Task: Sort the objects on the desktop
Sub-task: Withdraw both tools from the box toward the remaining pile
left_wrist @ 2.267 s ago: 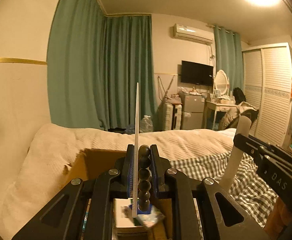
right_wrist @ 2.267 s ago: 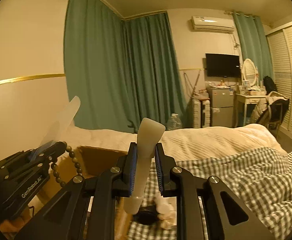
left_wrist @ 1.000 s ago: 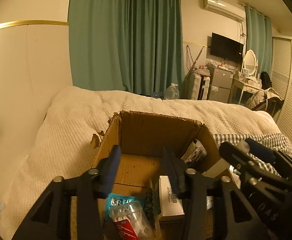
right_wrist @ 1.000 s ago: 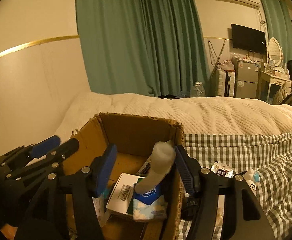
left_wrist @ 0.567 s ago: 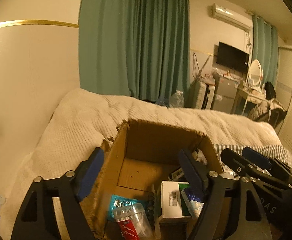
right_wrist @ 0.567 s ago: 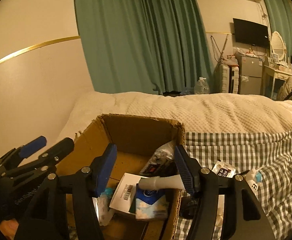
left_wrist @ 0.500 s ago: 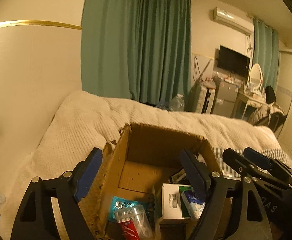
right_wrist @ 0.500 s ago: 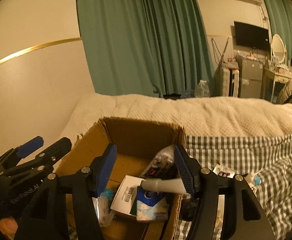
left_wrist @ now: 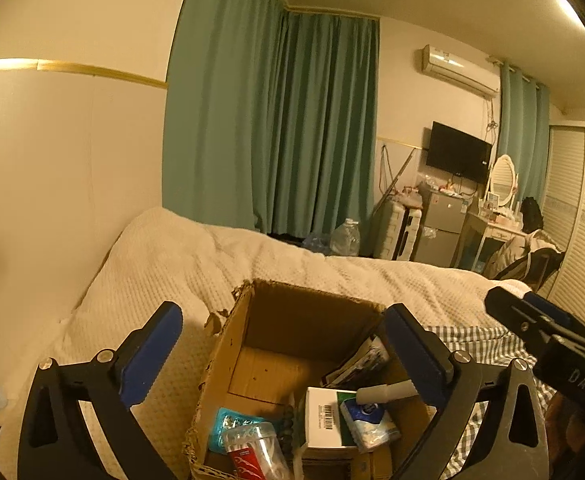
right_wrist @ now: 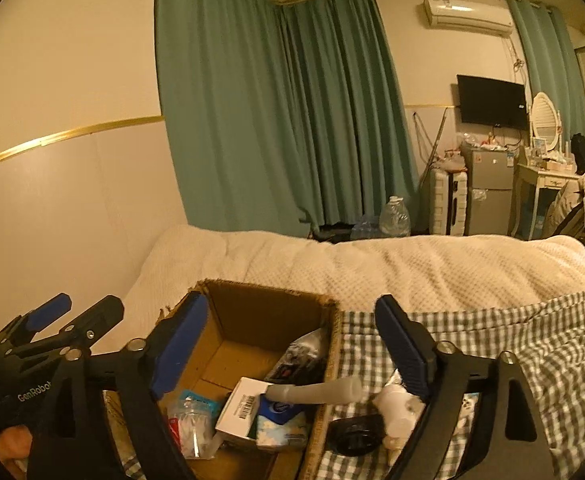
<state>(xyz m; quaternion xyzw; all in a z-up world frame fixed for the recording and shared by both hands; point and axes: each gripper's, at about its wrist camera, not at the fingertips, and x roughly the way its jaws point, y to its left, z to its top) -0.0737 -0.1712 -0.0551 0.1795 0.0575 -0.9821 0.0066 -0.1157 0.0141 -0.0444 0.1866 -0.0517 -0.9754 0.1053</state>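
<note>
Release over cardboard box: both grippers letting go, nothing gripped.
We judge the step best finished by lifting both tools straight clear, so no finger catches the pale tube, which lies across the box's right rim below the right gripper. Left gripper hangs above the box, jaws opening to full spread, empty between. Right gripper's jaws are opening wide too, touching nothing. Dropped items rest in the box beneath both.

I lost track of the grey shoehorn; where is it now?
In the right wrist view the grey shoehorn lies across the right wall of the cardboard box, one end on the blue tissue pack.
</note>
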